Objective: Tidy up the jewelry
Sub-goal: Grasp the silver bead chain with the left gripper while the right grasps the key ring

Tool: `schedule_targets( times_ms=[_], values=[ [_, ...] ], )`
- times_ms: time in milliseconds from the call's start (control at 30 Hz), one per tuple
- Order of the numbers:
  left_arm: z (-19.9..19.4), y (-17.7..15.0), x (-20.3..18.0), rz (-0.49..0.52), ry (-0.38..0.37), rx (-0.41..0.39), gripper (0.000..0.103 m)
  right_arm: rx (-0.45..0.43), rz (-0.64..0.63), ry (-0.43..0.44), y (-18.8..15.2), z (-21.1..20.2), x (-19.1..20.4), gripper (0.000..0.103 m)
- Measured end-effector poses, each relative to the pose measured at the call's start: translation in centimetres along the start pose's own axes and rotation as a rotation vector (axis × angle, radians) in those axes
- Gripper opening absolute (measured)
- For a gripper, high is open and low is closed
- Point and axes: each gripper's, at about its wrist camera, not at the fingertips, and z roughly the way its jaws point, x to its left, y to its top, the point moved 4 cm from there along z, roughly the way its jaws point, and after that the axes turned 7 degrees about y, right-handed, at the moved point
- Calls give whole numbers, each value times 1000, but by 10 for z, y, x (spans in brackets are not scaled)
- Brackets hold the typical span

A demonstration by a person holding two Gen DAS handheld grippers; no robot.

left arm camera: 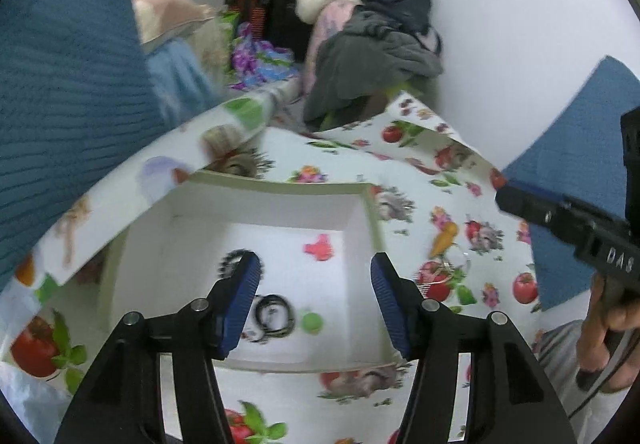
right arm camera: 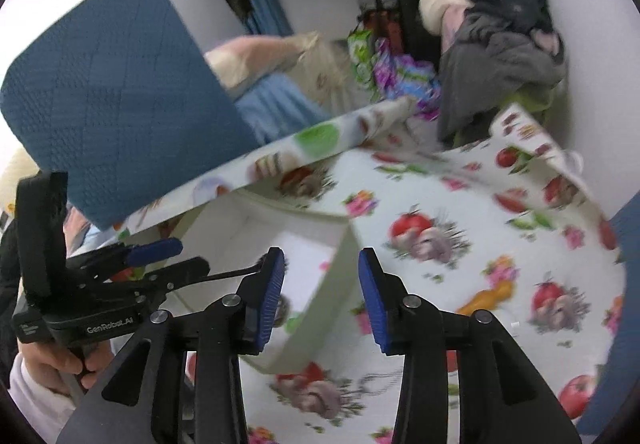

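An open white box [left arm camera: 280,206] stands on a tablecloth printed with fruit and vegetables [left arm camera: 424,180]. On its floor lie a pink piece [left arm camera: 318,246], a black ring-shaped band [left arm camera: 274,318], a green bead [left arm camera: 312,322] and a dark spiky piece [left arm camera: 231,261], which is half hidden by a finger. My left gripper [left arm camera: 316,270] hangs open over the box with nothing between its pads. In the right wrist view, my right gripper [right arm camera: 321,264] is open above the box's right wall [right arm camera: 340,284], not touching it. The left gripper [right arm camera: 156,250] shows at the left there.
A blue padded chair back [left arm camera: 60,84] rises behind the table on the left. A heap of clothes [left arm camera: 372,44] fills the far corner. A folded-up flap of the cloth [right arm camera: 320,140] overhangs the box's far side. A hand [right arm camera: 52,364] holds the left gripper's handle.
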Motion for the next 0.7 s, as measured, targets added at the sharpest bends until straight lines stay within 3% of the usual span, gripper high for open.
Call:
schedule_targets(
  times_ms=[300,433,700],
  values=[
    [15,-14,-89,86,-102,1,58,-39,14,-106,-18,-48,-69,36],
    [28,-28,-124,103,-153,24,58,-16,48,-135,-40,-50,-103,36],
    [72,-60,-166,167,-177,96,55,69,141,-134,-92,-28,-159,30]
  ],
)
